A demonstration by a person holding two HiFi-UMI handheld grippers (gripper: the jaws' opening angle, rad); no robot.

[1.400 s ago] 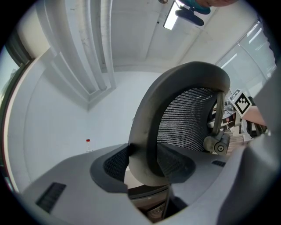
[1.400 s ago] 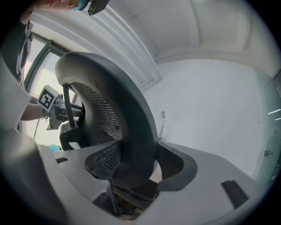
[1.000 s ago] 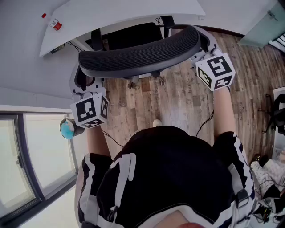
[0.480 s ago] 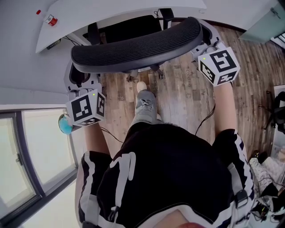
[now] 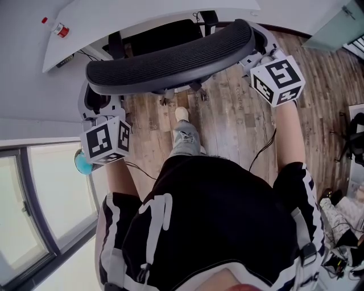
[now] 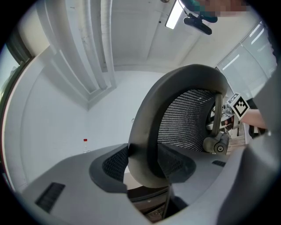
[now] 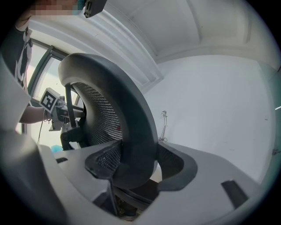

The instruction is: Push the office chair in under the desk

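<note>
The office chair's black mesh backrest [image 5: 170,57] curves across the top of the head view, its seat [image 5: 165,35] tucked beneath the white desk [image 5: 142,11]. My left gripper [image 5: 94,101] grips the backrest's left end and my right gripper [image 5: 257,50] its right end. In the left gripper view the backrest's frame [image 6: 145,132] fills the gap between the jaws of the left gripper [image 6: 142,169], touching both pads. The right gripper view shows the same: the frame [image 7: 134,127] is clamped in the right gripper [image 7: 131,169].
A small red-capped bottle [image 5: 59,29] stands on the desk's left part. A blue round object [image 5: 82,163] lies on the floor by the window frame [image 5: 34,199]. The person's grey shoe [image 5: 183,133] is on the wooden floor [image 5: 239,131] below the backrest. Dark clutter [image 5: 355,142] sits at the right.
The person's leg and grey shoe have stepped forward under the backrest. Both grippers keep their hold on the backrest's ends, barely shifted.
</note>
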